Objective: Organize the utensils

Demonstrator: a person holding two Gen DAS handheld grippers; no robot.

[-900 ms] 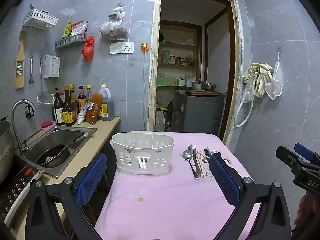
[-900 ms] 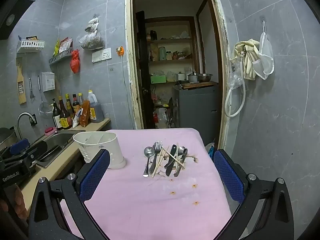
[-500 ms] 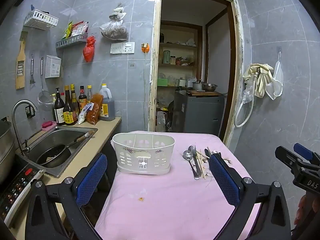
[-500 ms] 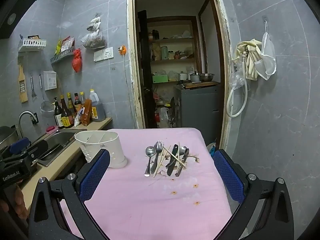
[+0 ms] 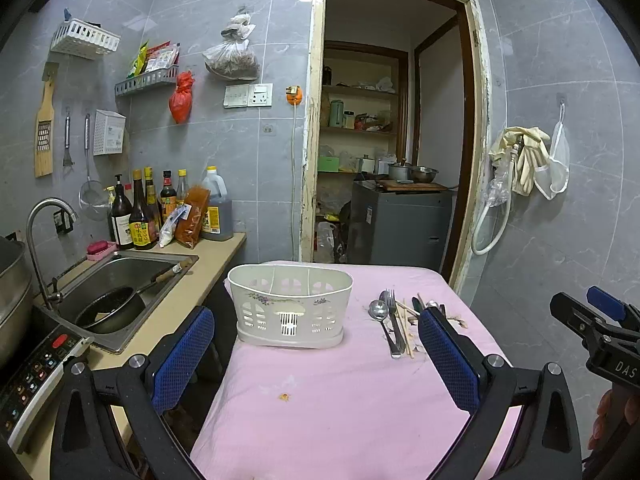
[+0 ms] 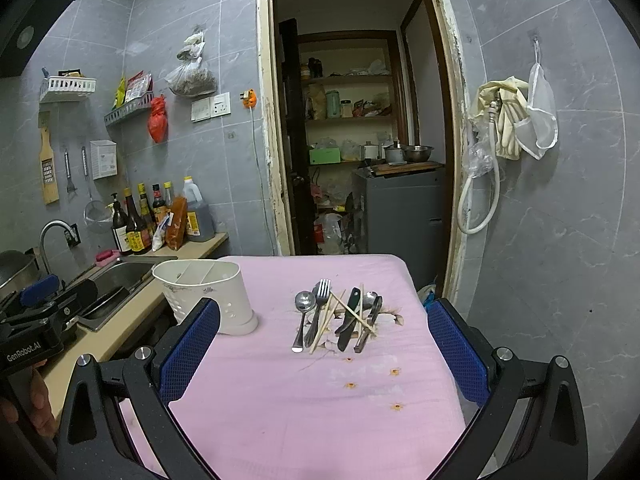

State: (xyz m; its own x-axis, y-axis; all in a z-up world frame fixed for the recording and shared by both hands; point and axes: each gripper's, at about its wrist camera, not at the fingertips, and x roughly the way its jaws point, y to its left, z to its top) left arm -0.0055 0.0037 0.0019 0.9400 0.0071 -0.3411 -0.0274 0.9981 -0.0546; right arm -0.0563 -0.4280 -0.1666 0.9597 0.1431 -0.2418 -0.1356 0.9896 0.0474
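While both tools hang back above the near edge of the pink-covered surface (image 6: 280,420), the task appears not yet begun. At centre frame in the right wrist view lies the loose pile of utensils: a spoon (image 6: 303,312), a fork (image 6: 319,307), crossed chopsticks (image 6: 347,309), a dark-handled knife (image 6: 349,318) and a further piece or two too tangled to name. To the left of the pile, and apart from it, stands the white slotted caddy (image 6: 208,294); its compartments look empty in both views. The right hand-held gripper (image 6: 320,344) has its jaws spread wide and holds nothing. The left hand-held gripper (image 5: 316,354) is likewise wide and empty, framing the caddy at centre of its view. By these pictures, every utensil remains to be lifted and sorted into the caddy.
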